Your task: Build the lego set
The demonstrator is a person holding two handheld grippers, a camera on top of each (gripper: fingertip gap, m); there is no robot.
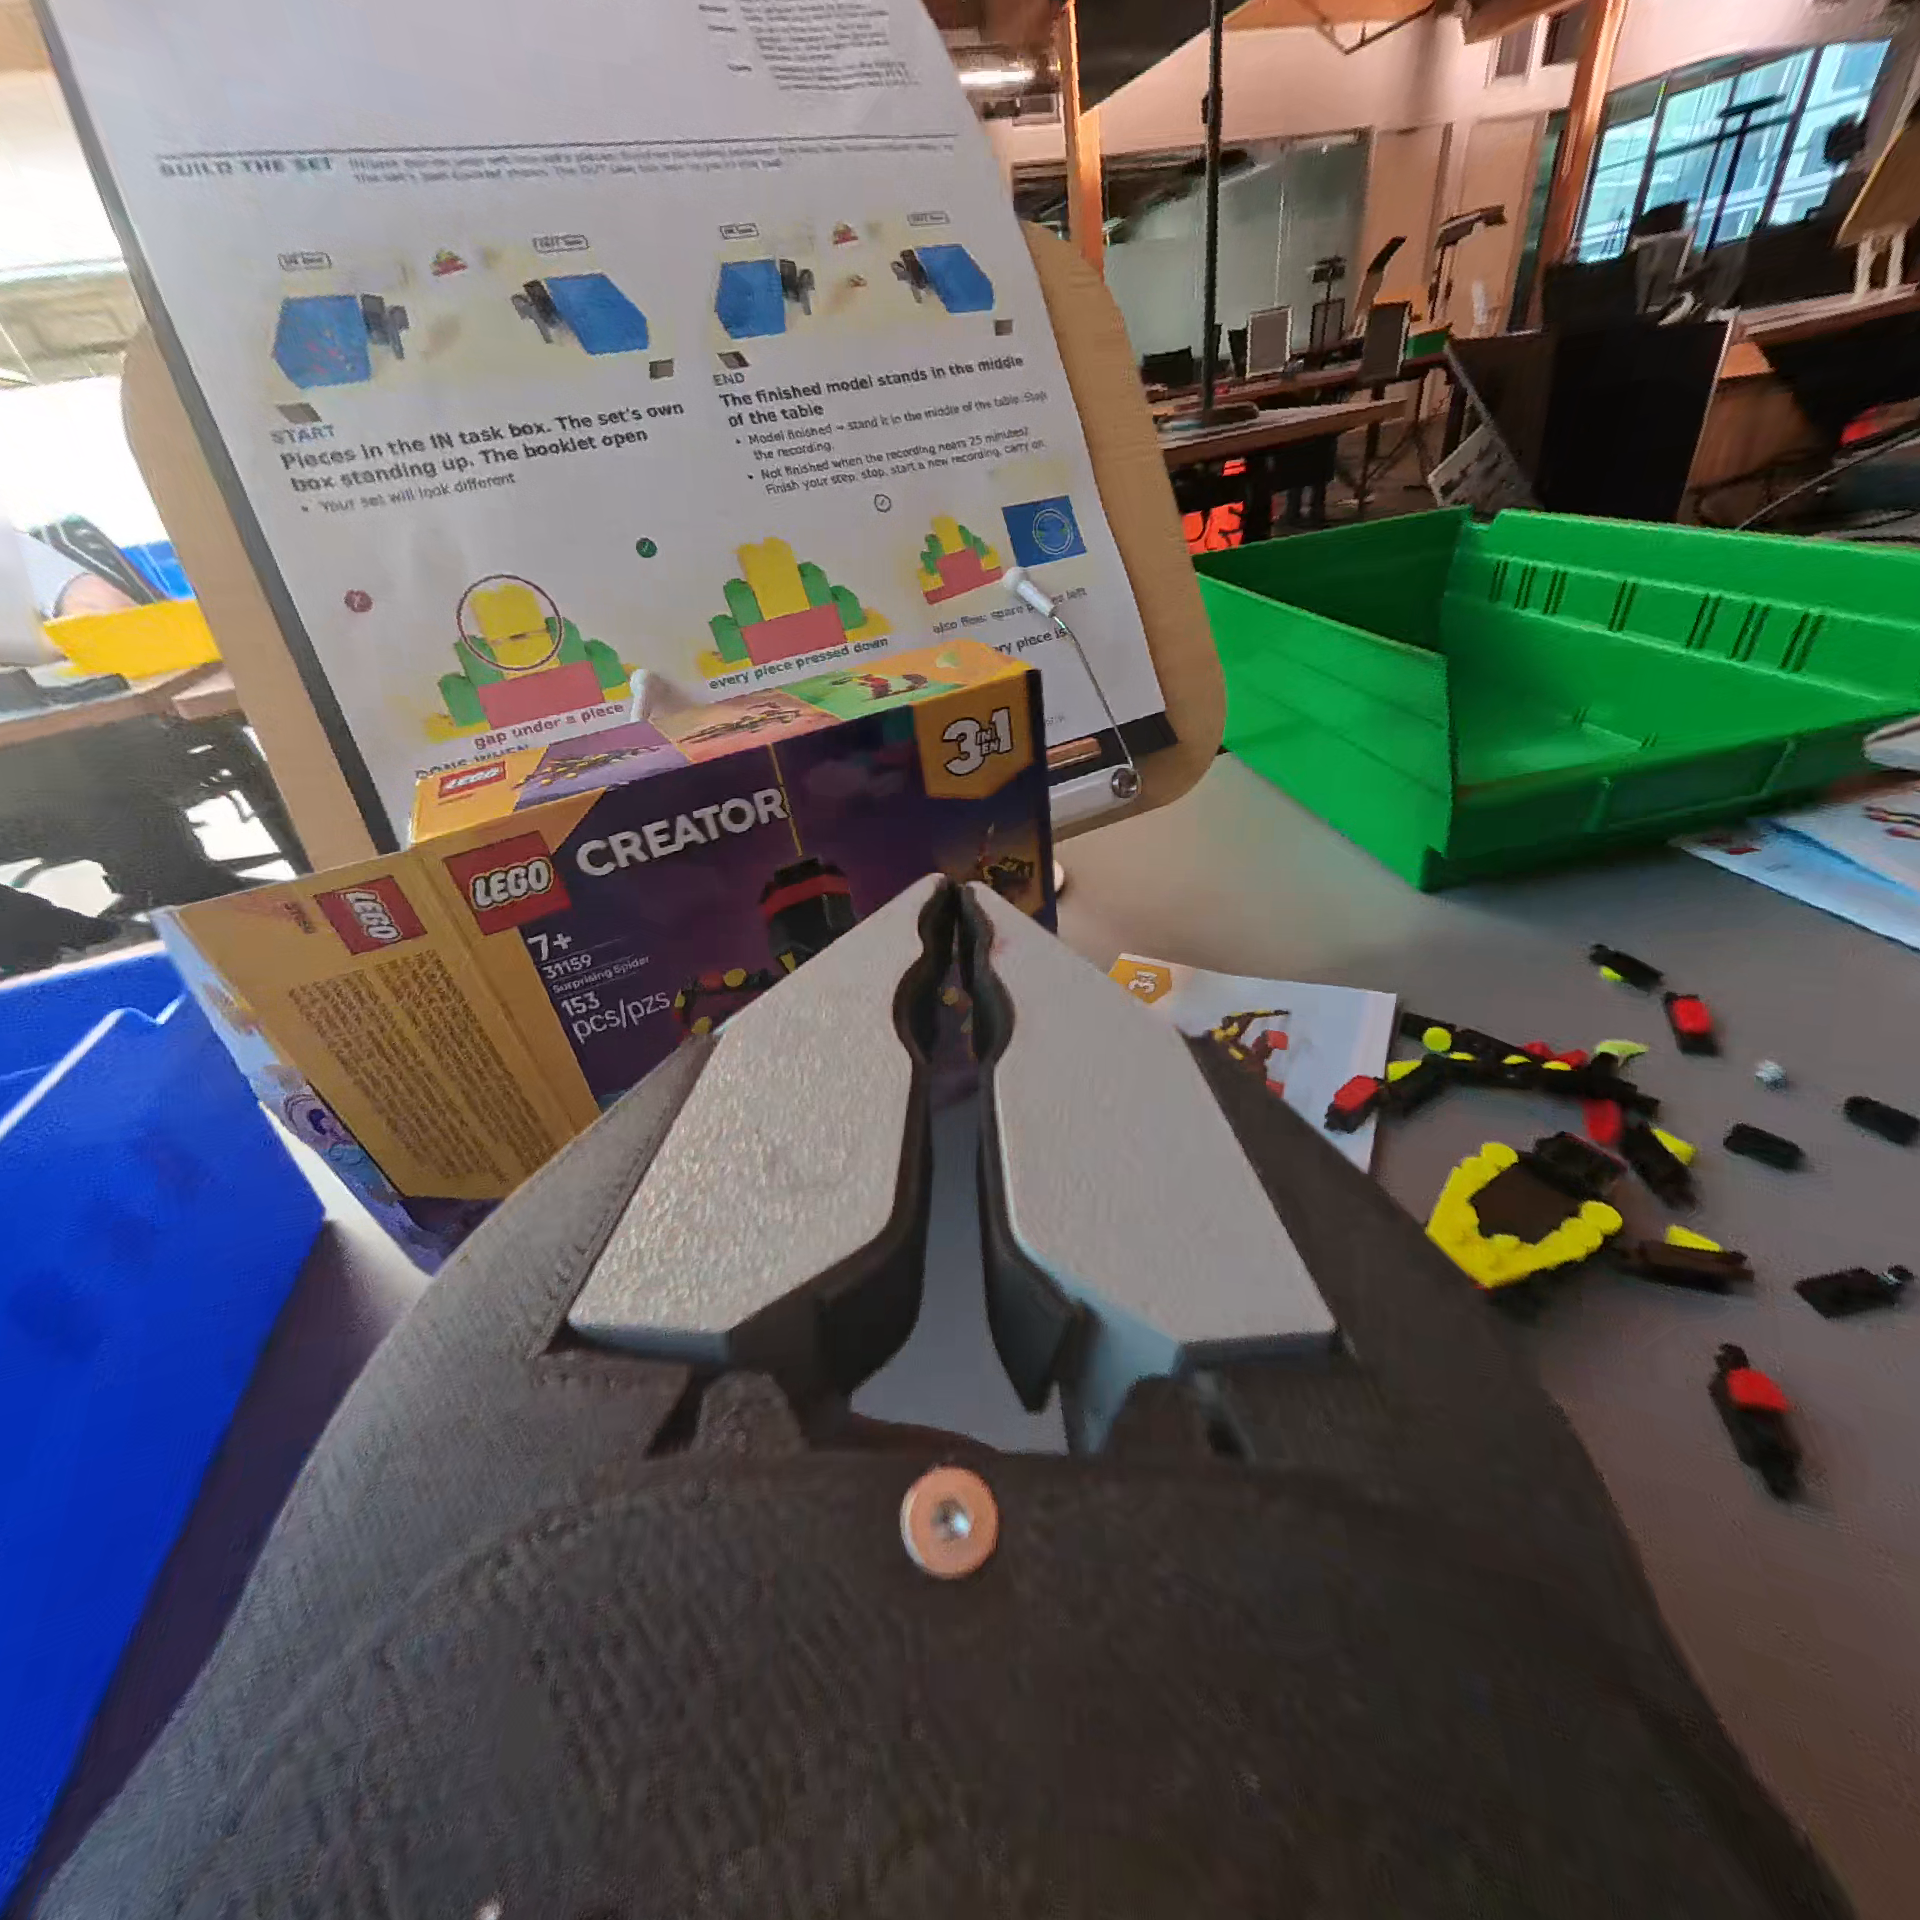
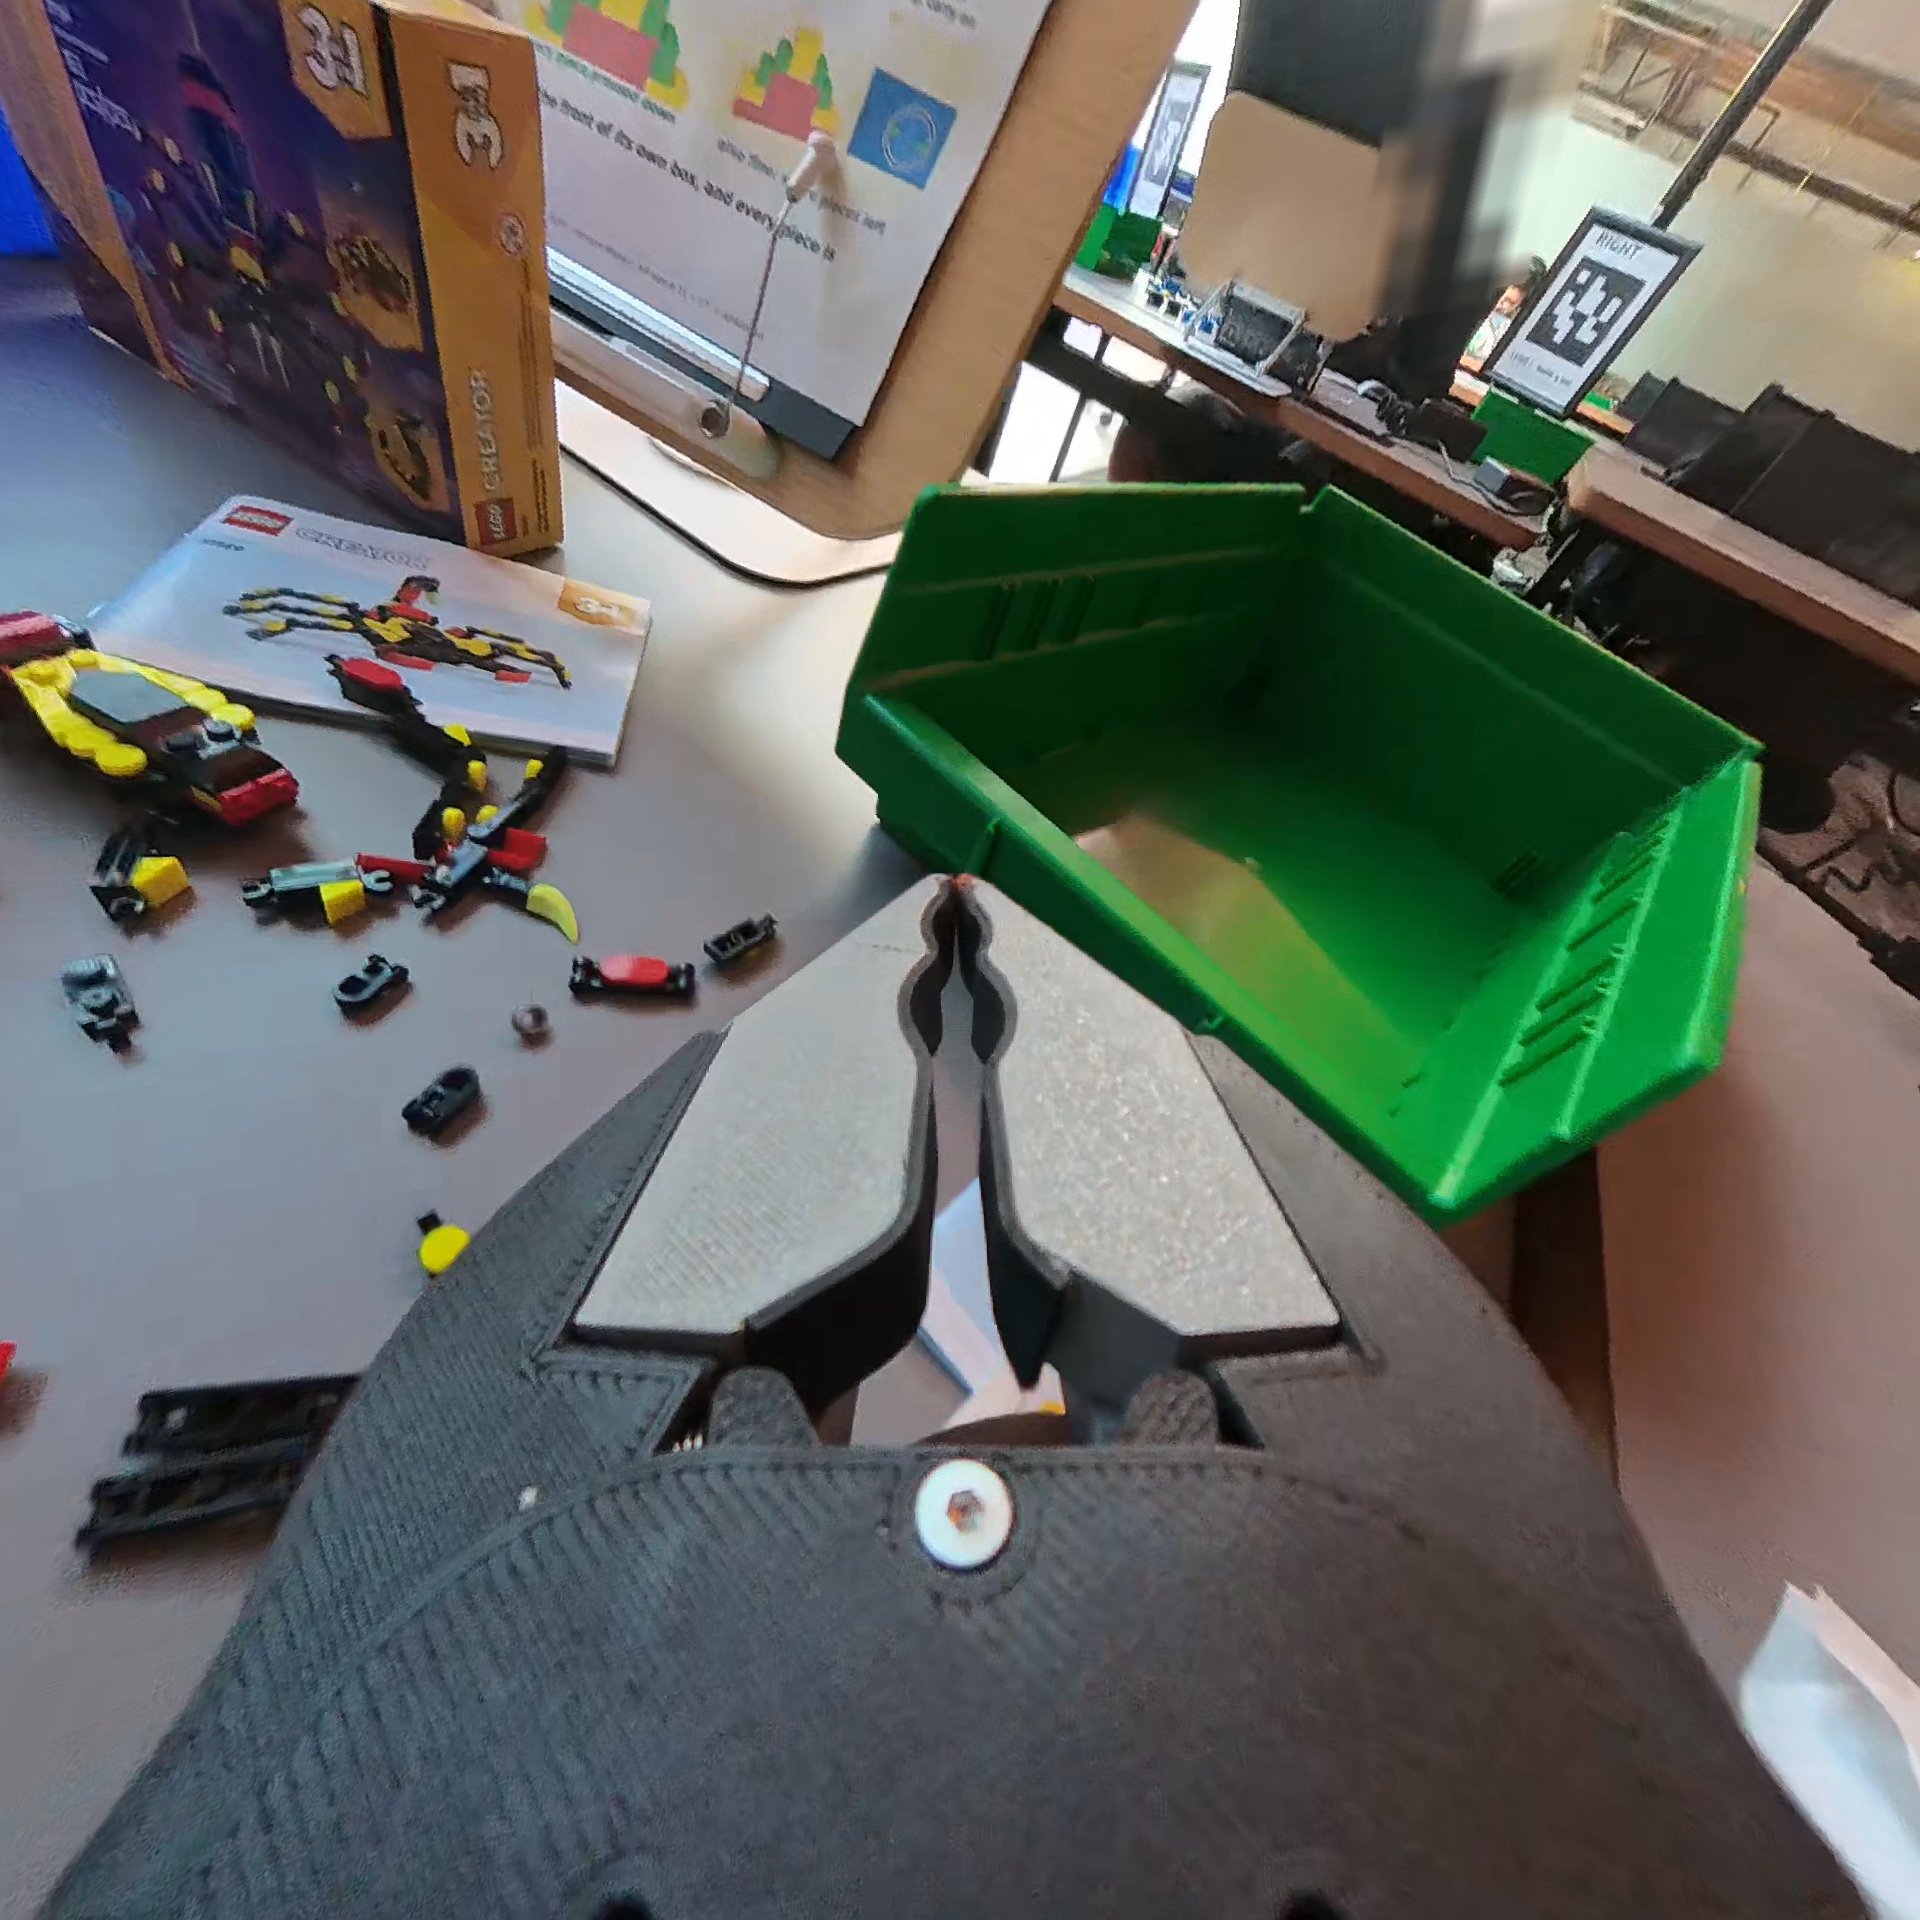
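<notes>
The left claw point(image 1: 951, 894) was held above the table point(image 1: 1299, 894) with its two fingertips pressed together and nothing between them, pointing at the front face of a purple and orange toy-brick set box point(image 1: 644, 935) that stood upright just beyond it. The box carried a red brand logo, a product-line name, an age mark, a set number and a piece count. Behind the box a printed instruction sheet point(image 1: 582, 436) with headings, captions and brick diagrams leaned on a wooden stand point(image 1: 1174, 623). A blue bin point(image 1: 135, 1299) sat close at the left edge. The right claw point(image 2: 956, 888) was likewise closed tip to tip with nothing gripped, hovering just beside the near rim of a green bin point(image 2: 1351, 831) that lay open on the table. Left of this claw, loose black, red and yellow brick pieces point(image 2: 447, 862) were scattered on the table, with a partly built yellow and black model point(image 2: 135, 727) and a building booklet point(image 2: 416, 644) bearing the same logo beyond them. Bare table surface lay between the pieces and the green bin. In the background a card with a black-and-white square marker point(image 2: 1590, 312) stood on another desk
</notes>
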